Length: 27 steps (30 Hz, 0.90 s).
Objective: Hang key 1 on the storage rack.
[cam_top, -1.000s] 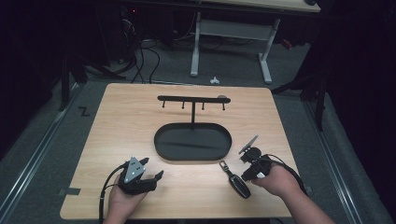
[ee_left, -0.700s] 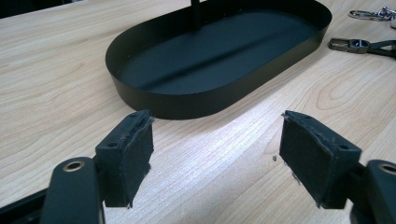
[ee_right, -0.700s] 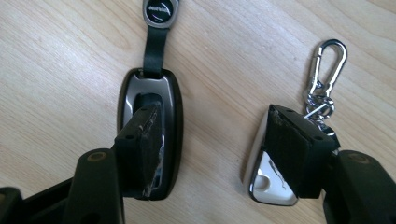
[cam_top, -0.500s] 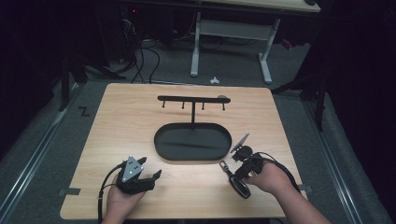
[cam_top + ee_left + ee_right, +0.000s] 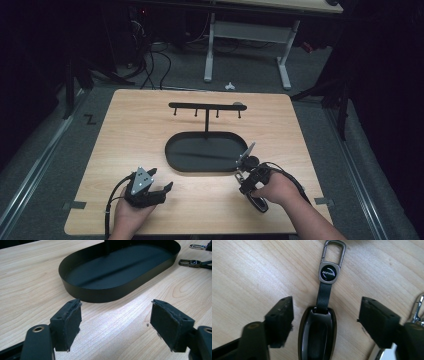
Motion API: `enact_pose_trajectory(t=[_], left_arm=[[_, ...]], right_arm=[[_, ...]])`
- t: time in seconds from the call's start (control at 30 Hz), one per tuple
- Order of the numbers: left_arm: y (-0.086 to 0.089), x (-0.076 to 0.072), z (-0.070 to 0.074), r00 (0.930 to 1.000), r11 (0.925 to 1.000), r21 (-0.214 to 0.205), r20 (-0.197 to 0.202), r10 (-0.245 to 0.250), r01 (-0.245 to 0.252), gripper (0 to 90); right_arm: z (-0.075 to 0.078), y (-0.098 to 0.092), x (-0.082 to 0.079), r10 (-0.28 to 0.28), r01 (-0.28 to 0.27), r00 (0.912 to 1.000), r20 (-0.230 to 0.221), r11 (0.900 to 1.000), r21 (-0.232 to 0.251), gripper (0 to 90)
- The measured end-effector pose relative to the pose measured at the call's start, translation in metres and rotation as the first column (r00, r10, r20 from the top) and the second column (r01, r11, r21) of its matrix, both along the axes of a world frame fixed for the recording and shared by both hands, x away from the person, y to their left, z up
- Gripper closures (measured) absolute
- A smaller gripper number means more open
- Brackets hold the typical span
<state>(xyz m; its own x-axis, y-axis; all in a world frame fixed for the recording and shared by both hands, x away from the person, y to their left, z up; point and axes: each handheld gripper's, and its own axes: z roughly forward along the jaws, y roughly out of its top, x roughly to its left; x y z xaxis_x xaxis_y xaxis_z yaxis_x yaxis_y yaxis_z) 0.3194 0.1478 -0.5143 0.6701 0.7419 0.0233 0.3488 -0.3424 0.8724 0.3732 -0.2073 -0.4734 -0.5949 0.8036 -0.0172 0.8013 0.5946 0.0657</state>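
Note:
A black key fob (image 5: 318, 337) lies on the wooden table, its strap leading to a metal carabiner clip (image 5: 332, 255). My right gripper (image 5: 325, 312) is open, one jaw on each side of the fob's top end, neither touching it. From above, the right gripper (image 5: 248, 184) hovers over the key fob (image 5: 258, 201) near the tray's right end. A black oval tray (image 5: 200, 150) sits mid-table, and a hook rack (image 5: 206, 106) rises from its far side. Near the table's front left, my left gripper (image 5: 160, 181) is open and holds nothing. It faces the tray (image 5: 117, 272).
A second metal clip (image 5: 418, 305) lies just right of the fob. In the left gripper view, the fob's clip (image 5: 192, 263) lies beyond the tray's end. Desk legs and cables stand on the floor behind the table.
My right gripper has moved left and forward, from beside the key fob to over it. The left gripper has stayed put.

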Motion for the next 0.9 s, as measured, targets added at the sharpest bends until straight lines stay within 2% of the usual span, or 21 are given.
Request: enact_pose_trajectory(t=[0.1,0.2,0.33,0.5,0.7,0.9], left_arm=[[0.000,0.000,-0.001,1.0000,1.0000,0.004,0.000,-0.001,0.001,25.2],[0.000,0.001,-0.001,1.0000,1.0000,0.004,0.000,-0.001,0.001,25.1],[0.000,0.001,-0.001,1.0000,1.0000,0.004,0.000,-0.004,0.004,25.0],[0.001,0.000,-0.001,1.0000,1.0000,0.004,0.003,-0.005,0.005,25.0],[0.000,0.000,-0.001,1.0000,1.0000,0.005,0.005,-0.007,0.007,25.0],[0.000,0.000,-0.002,0.9999,0.9999,0.010,0.007,-0.008,0.008,25.0]], right_arm=[[-0.004,0.001,0.002,0.008,-0.008,1.0000,0.005,1.0000,-0.005,34.0],[-0.006,0.001,0.006,-0.027,0.027,0.9996,0.001,0.9996,0.002,44.3],[-0.008,0.000,0.010,-0.047,0.047,0.9987,-0.021,0.9988,0.011,46.9],[-0.011,0.002,0.013,-0.060,0.061,0.9963,-0.062,0.9978,0.024,61.8],[-0.014,0.007,0.014,-0.060,0.060,0.9958,-0.069,0.9982,0.003,71.0],[-0.015,0.009,0.013,-0.052,0.051,0.9970,-0.057,0.9983,-0.028,79.1]])
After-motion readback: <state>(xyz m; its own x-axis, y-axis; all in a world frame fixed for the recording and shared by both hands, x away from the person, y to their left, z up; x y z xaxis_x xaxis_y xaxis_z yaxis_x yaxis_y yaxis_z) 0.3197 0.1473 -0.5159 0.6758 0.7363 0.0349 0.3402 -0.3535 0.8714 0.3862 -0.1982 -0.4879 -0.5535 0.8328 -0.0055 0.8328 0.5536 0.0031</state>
